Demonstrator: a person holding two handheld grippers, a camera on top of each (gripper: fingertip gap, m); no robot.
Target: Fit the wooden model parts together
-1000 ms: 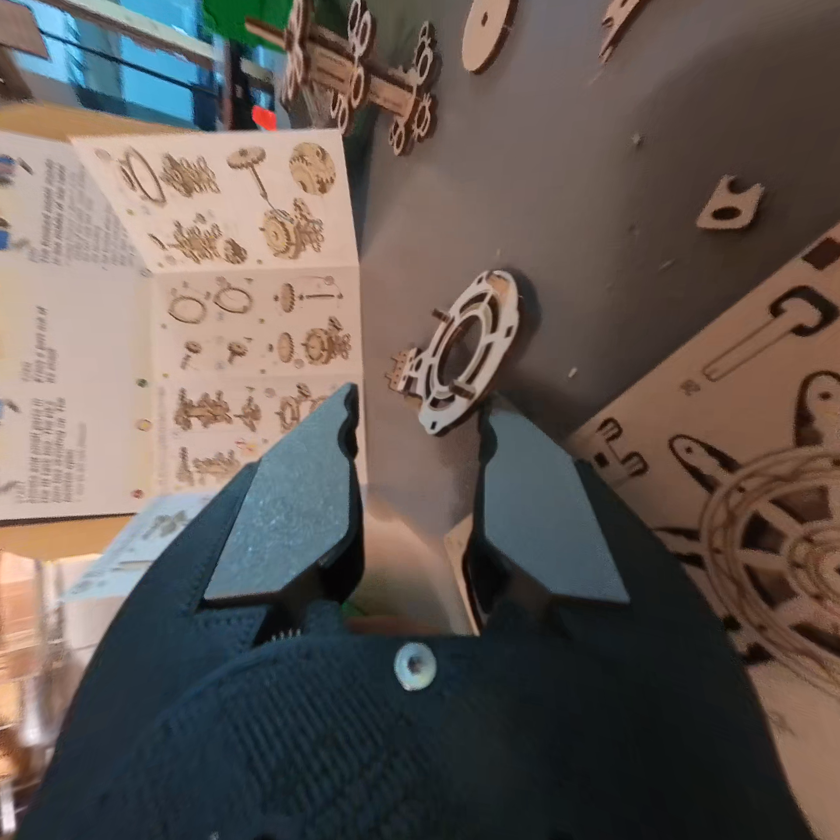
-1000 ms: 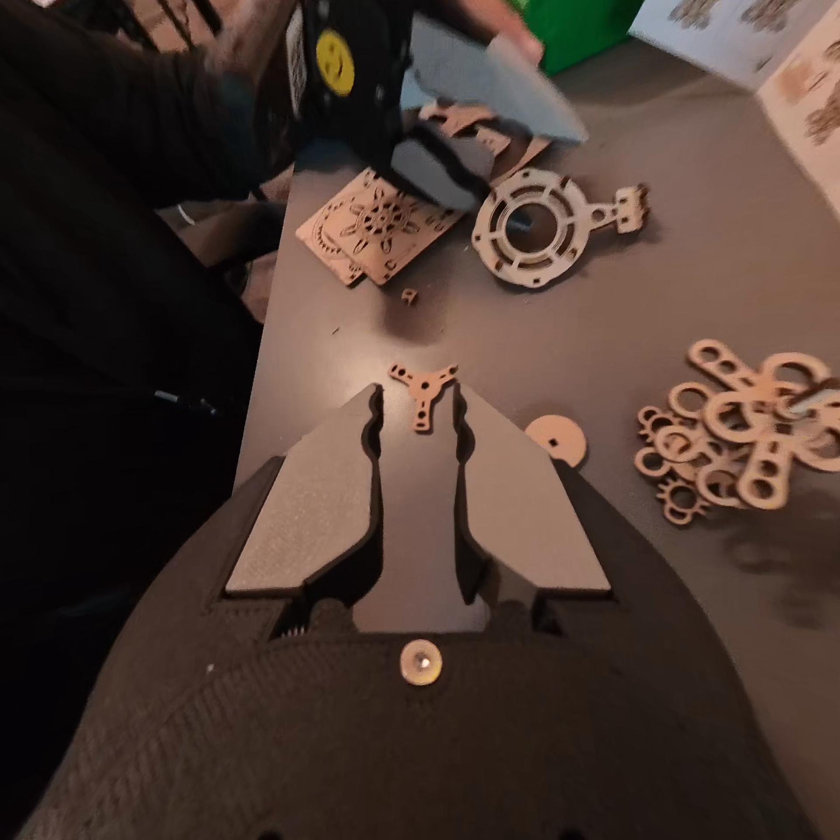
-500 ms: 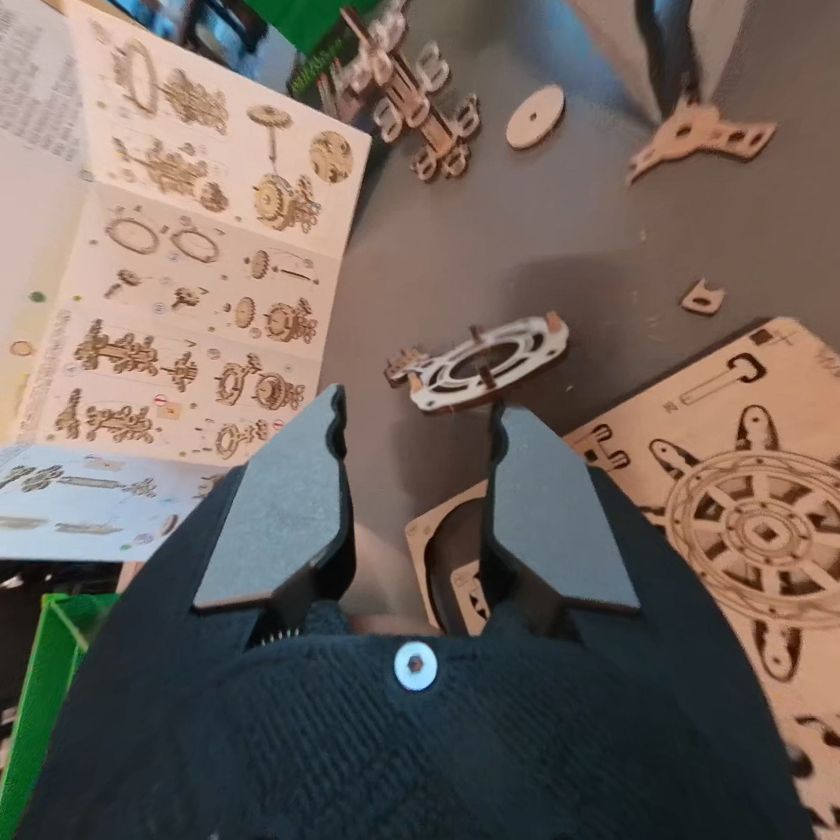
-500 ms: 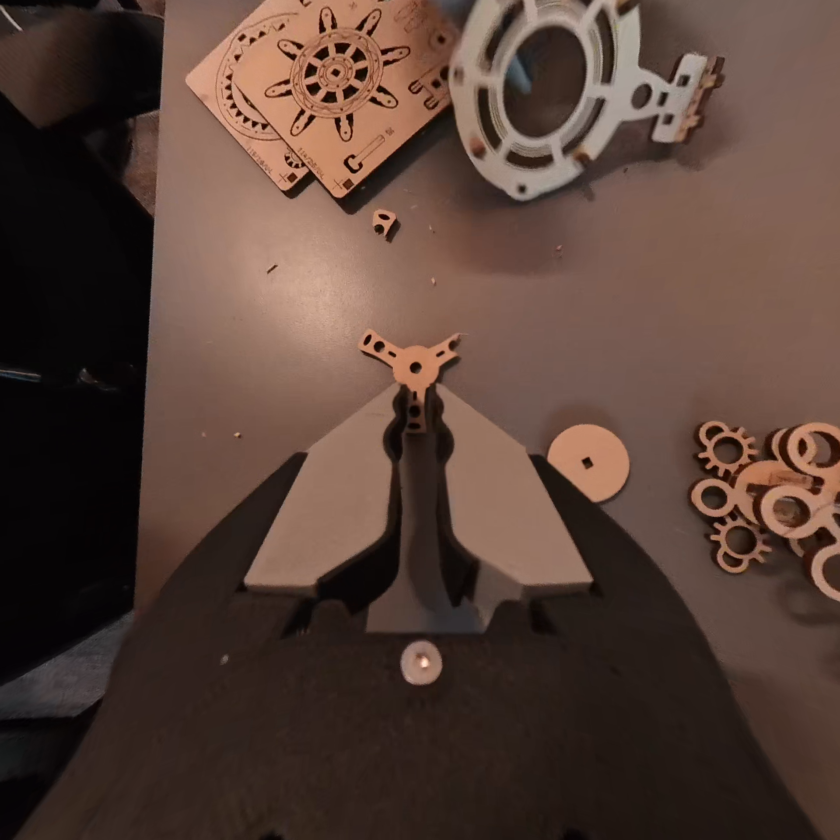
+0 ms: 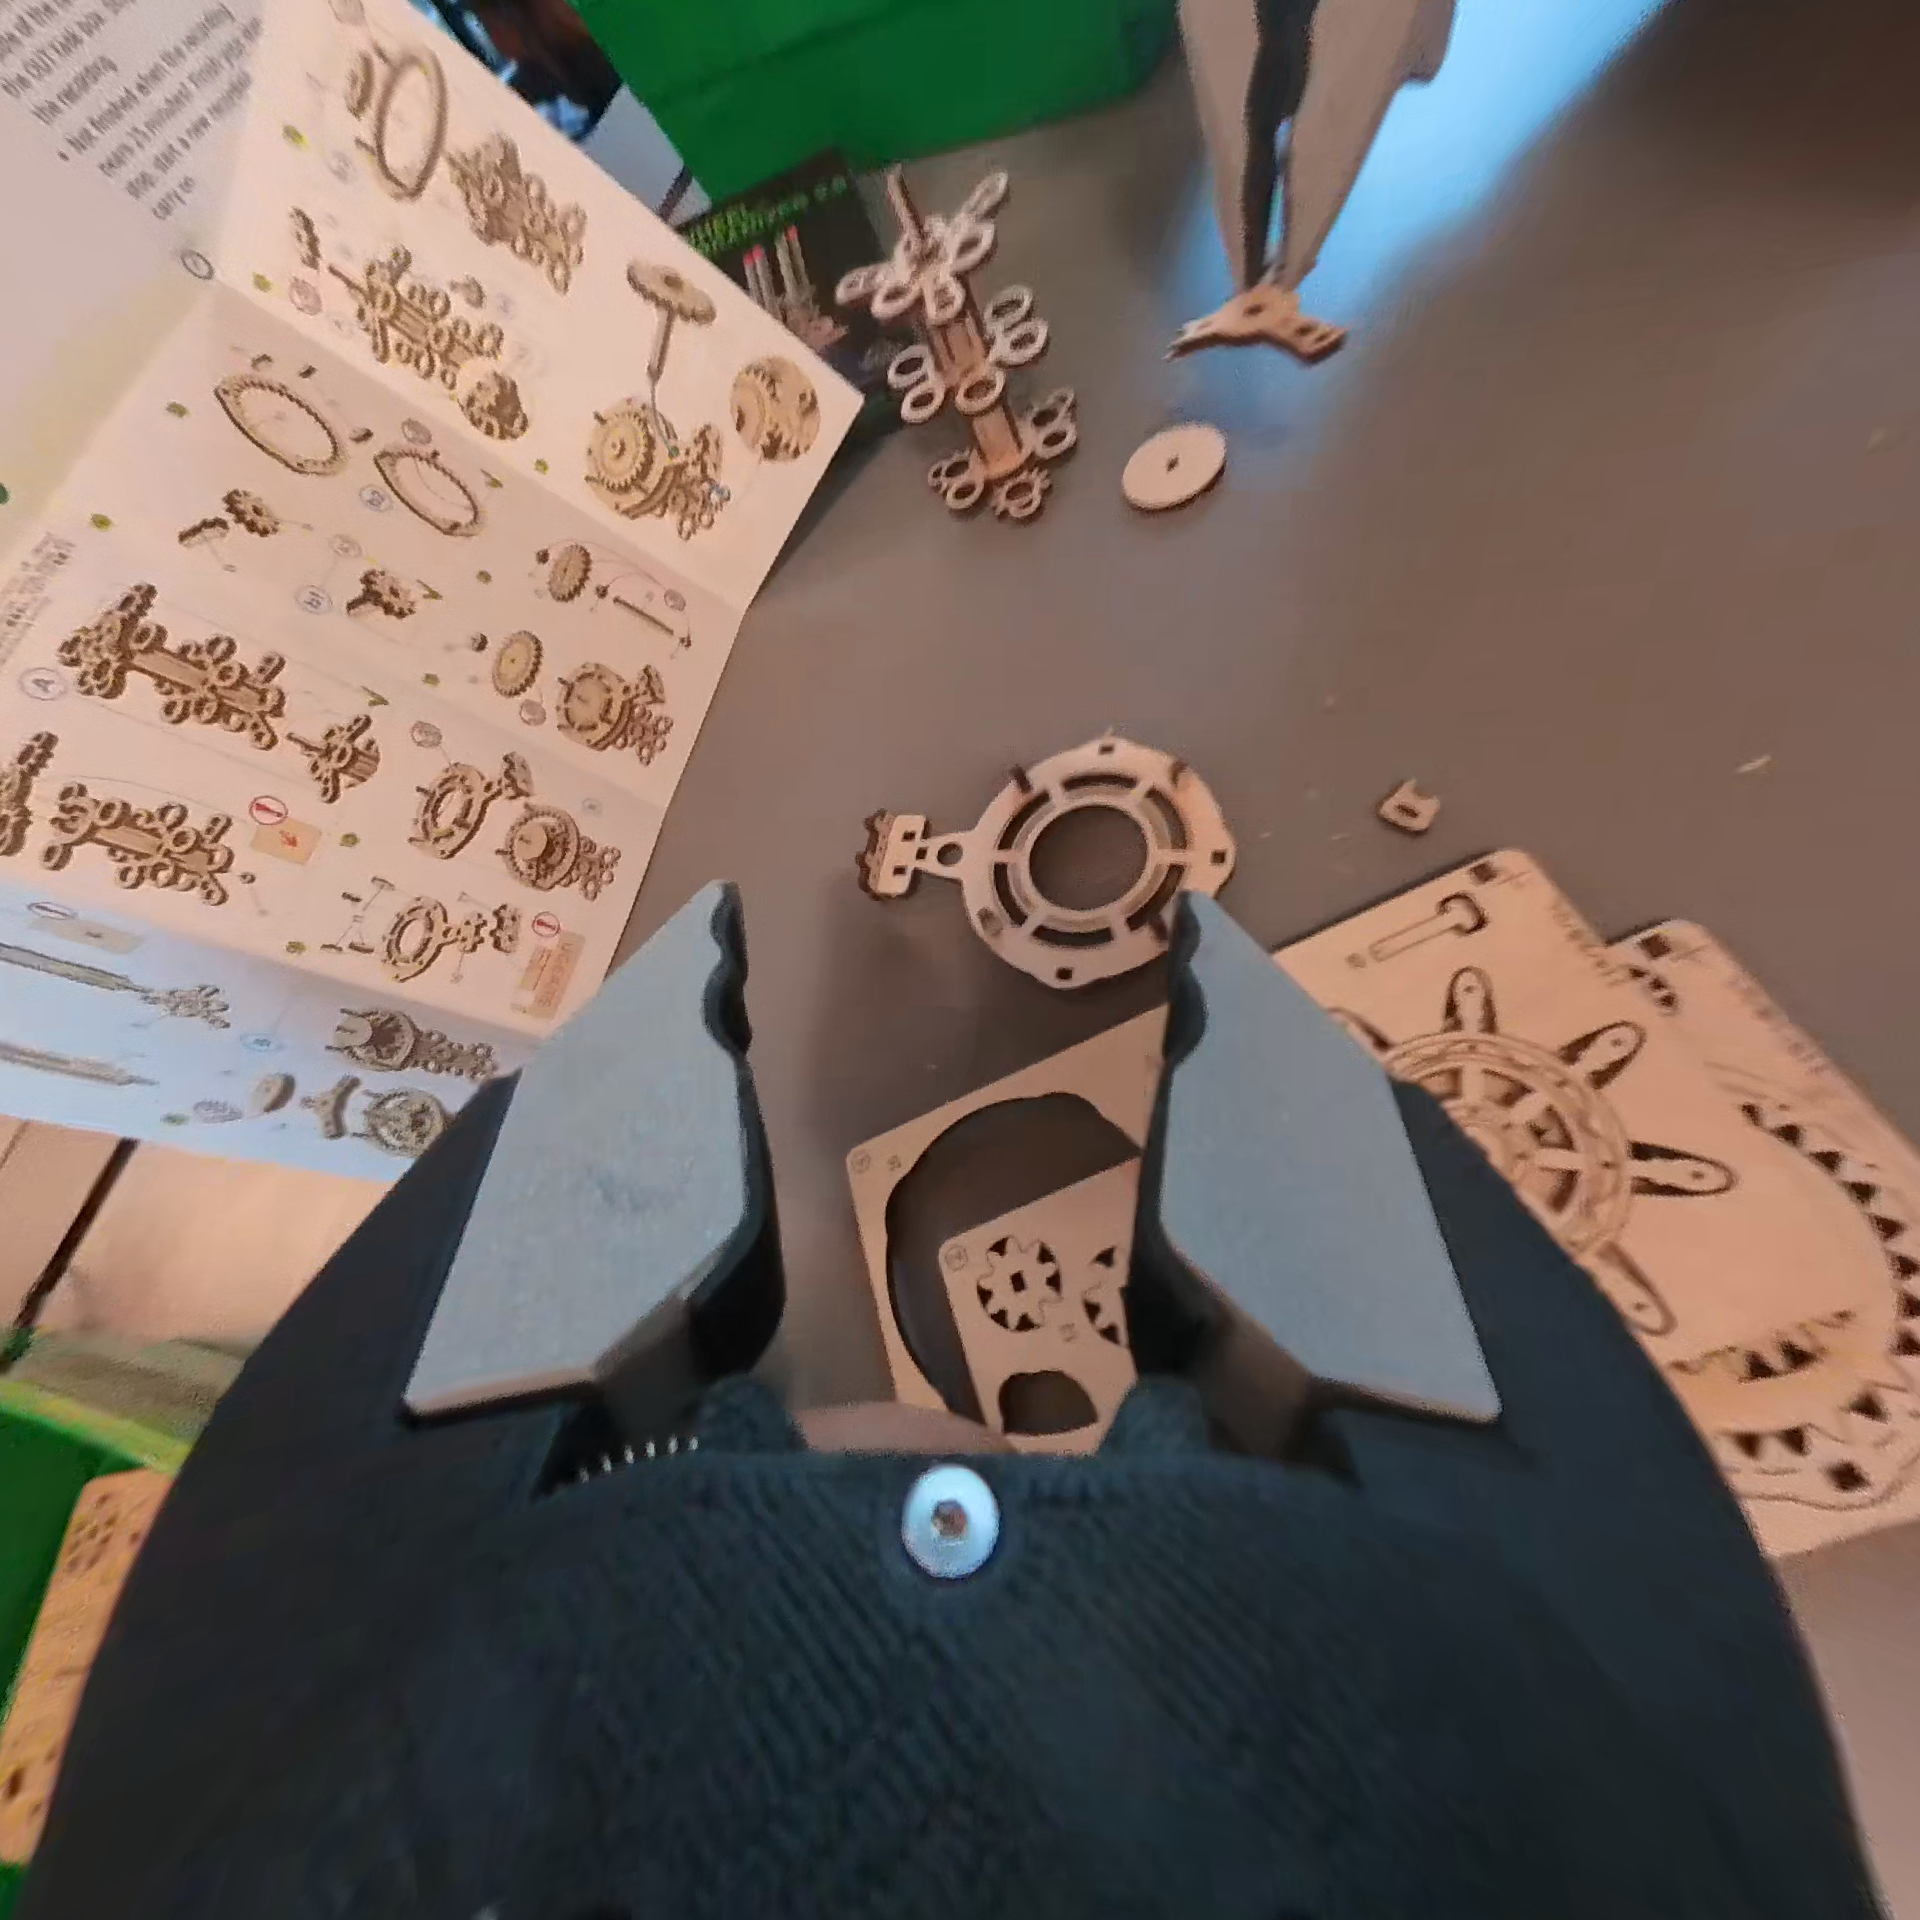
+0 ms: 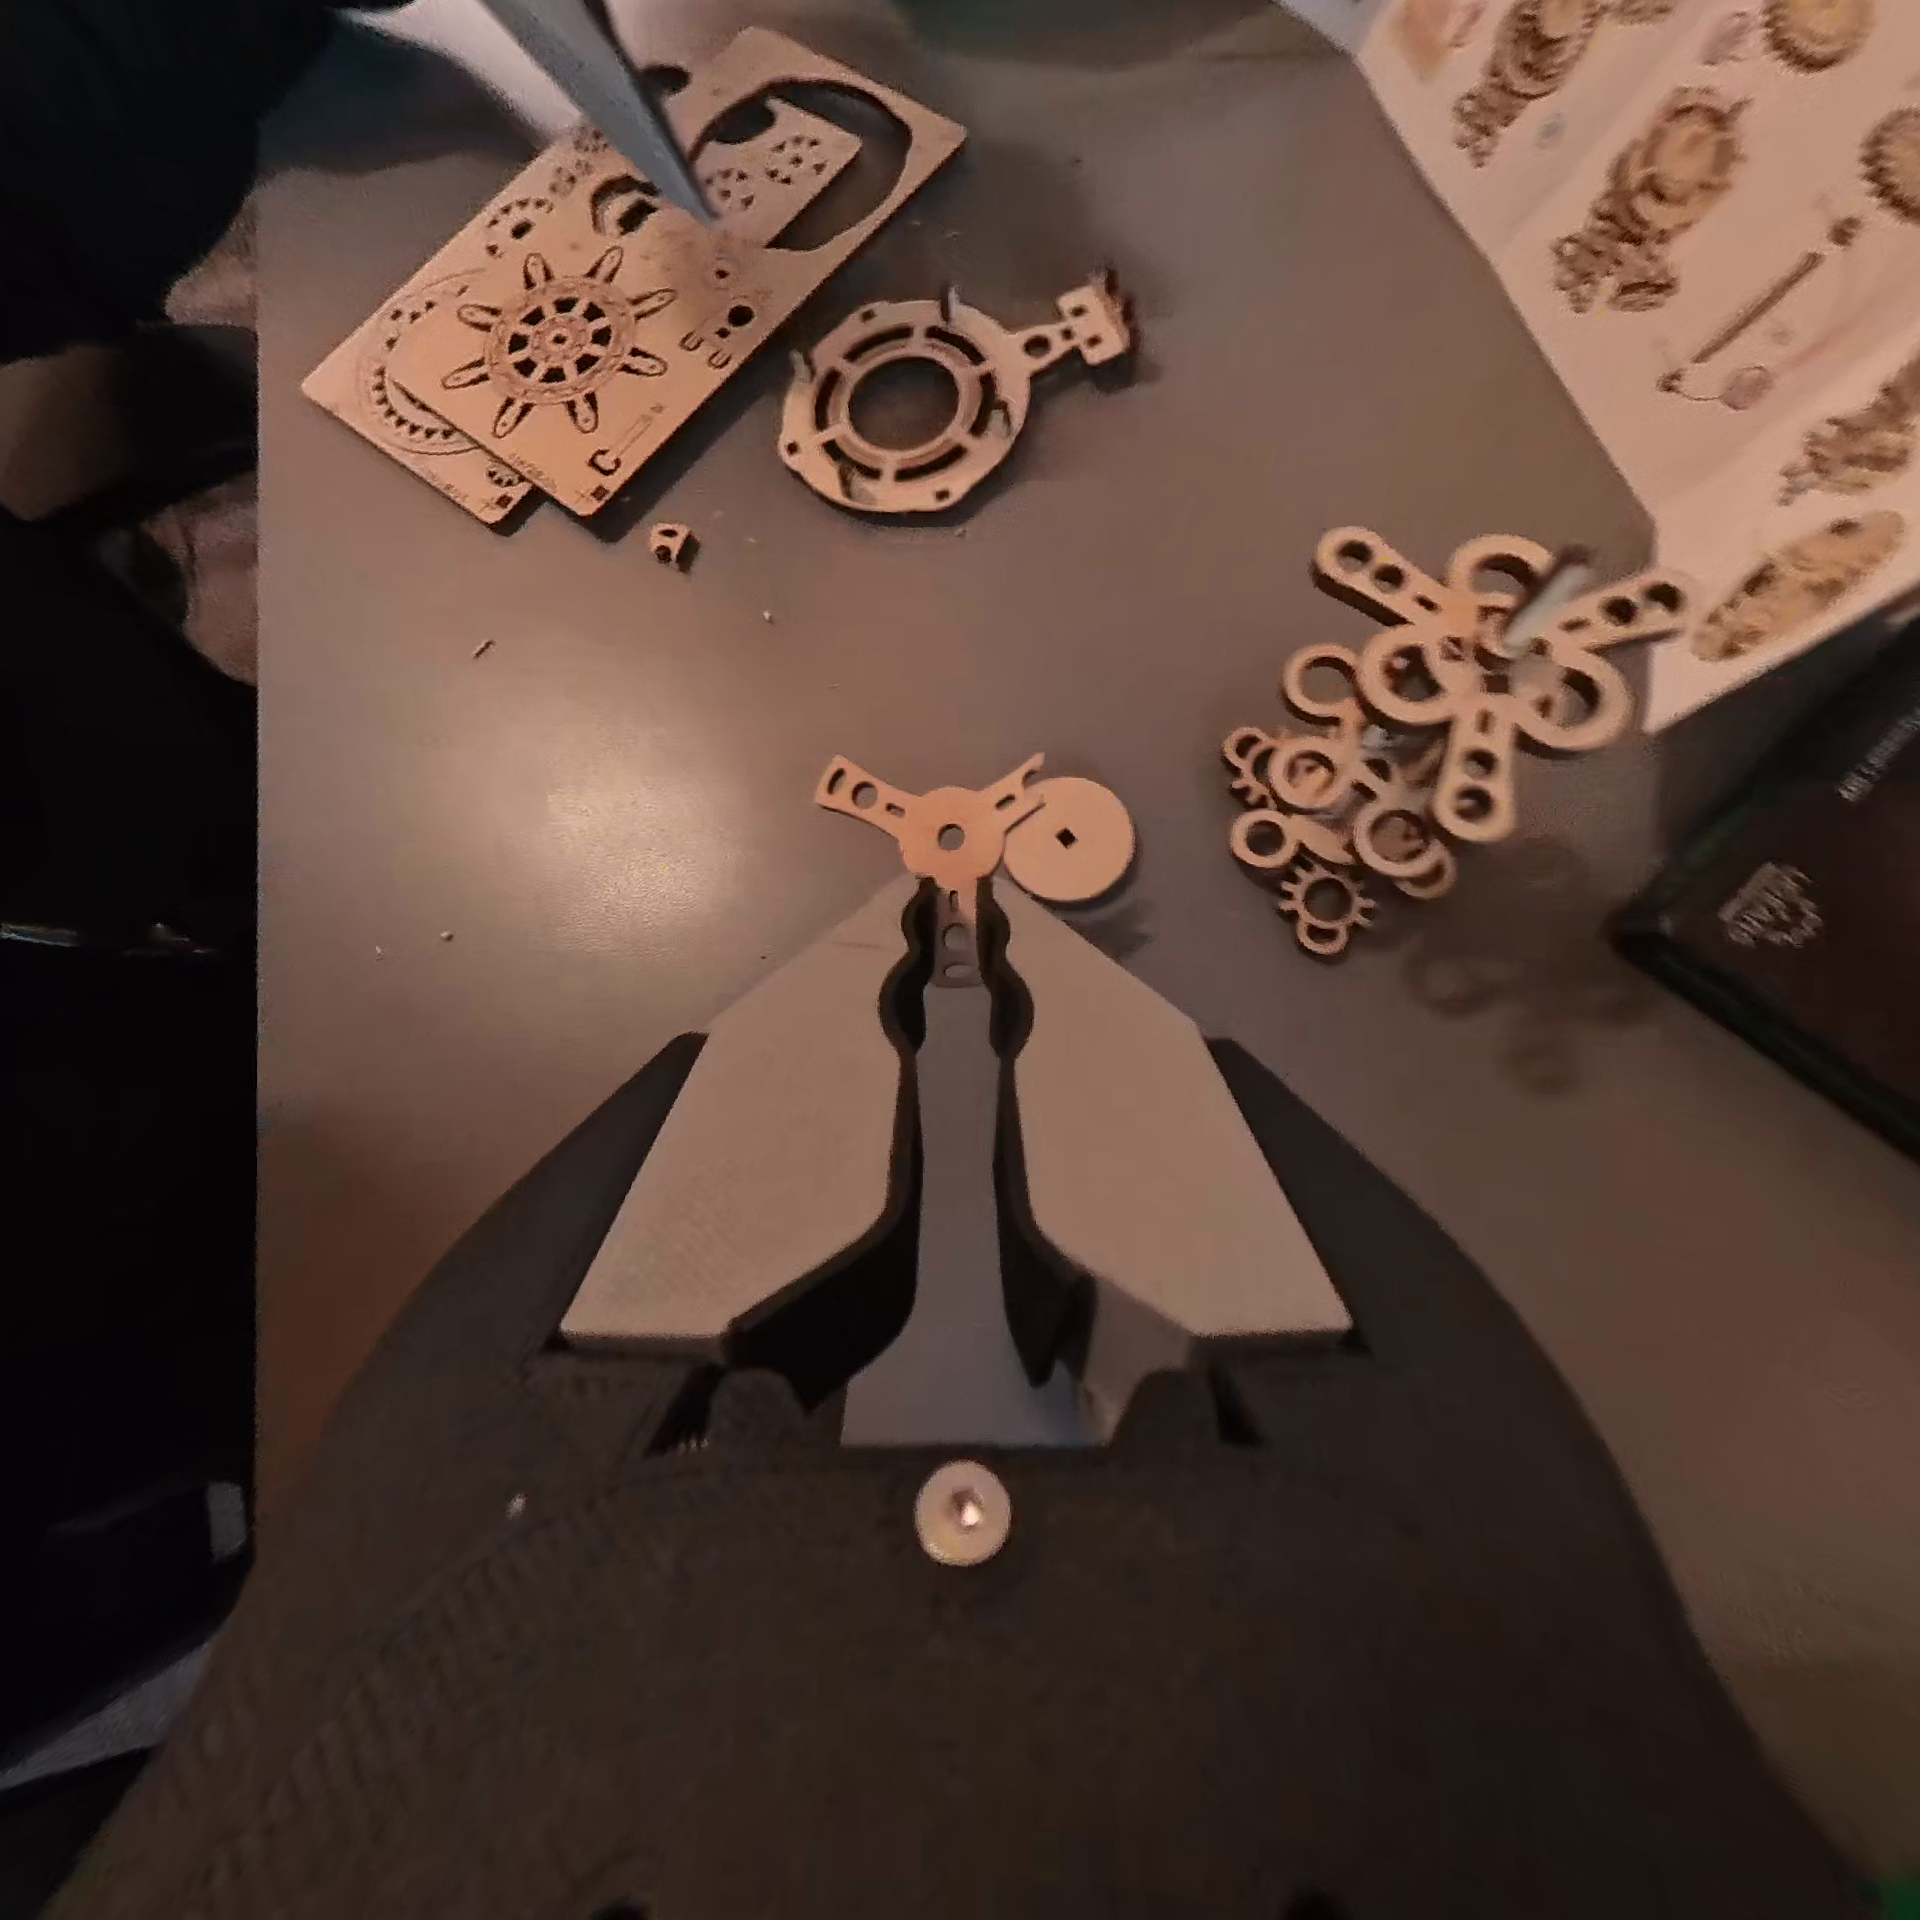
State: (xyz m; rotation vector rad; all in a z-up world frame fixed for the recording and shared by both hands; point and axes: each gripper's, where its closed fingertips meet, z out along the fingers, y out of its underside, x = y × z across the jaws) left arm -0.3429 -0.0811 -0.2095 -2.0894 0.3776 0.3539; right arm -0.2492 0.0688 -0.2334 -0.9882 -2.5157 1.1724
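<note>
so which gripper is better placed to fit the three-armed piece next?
Right. The right gripper is already shut on one arm of the three-armed piece. The left gripper is open and empty, near the ring frame, better suited to steadying that.

An instruction sheet (image 5: 343, 582) beside a dark box (image 6: 1808, 935) on a grey table (image 5: 1455, 644).
</note>
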